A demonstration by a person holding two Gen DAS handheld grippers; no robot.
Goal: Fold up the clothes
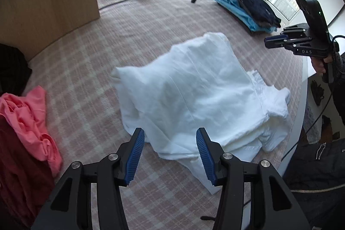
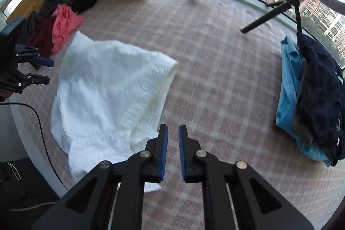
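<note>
The white garment (image 1: 194, 96) lies in a loose, partly doubled heap on the checked counter (image 1: 151, 21), at the middle of the left view and at about 9 o'clock in the right view. One upper layer is laid over the rest, with thicker bunched cloth along its 4 o'clock edge and a narrow strip trailing toward 6 o'clock. The left gripper (image 1: 170, 156) hangs just over the near edge with its jaws spread wide and nothing between them. The right gripper (image 2: 173, 152) is off the cloth, over bare counter beside the garment's near corner; its jaws are drawn close with a slim gap and hold nothing. Both views are smeared, so the exact run of the folds is hard to read. The heap fits either a fold partway made or a garment just dropped for spreading, so I judge only that the white piece is the one in hand and that it is not a neat fold as it lies. Any next hold calls for taking a single edge rather than the bunched layers. A pink garment (image 1: 32, 120) and dark ones lie at 9 o'clock in the left view; a blue and navy stack (image 2: 310, 100) sits at 3 o'clock in the right.
</note>
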